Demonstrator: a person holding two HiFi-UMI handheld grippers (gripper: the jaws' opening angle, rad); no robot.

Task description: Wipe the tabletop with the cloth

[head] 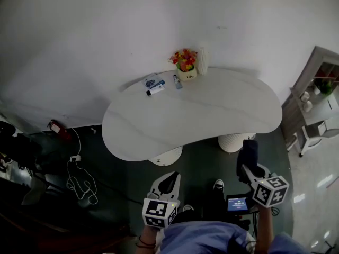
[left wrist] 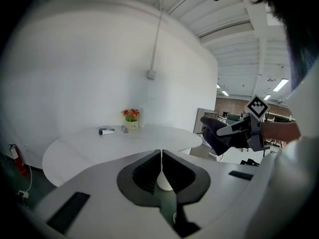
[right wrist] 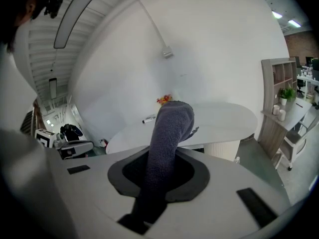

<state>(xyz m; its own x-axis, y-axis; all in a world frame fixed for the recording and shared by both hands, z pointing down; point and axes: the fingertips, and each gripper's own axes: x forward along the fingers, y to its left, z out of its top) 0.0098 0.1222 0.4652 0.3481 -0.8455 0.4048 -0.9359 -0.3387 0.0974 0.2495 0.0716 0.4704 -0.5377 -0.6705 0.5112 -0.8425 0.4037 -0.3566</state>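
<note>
Both held short of the white bench [head: 212, 110]; right gripper [right wrist: 162, 158] clamped on a dark cloth [right wrist: 172, 121]; left gripper [left wrist: 161, 156] with jaws pressed together, nothing between.

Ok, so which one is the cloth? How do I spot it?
Find the big white curvy table, then look just off its near edge on the right side. There the right gripper is shut on the cloth, a dark grey fuzzy strip sticking out of the jaws. Unlike the bright flowers far back on the table, it is dark and held in the air.
</note>
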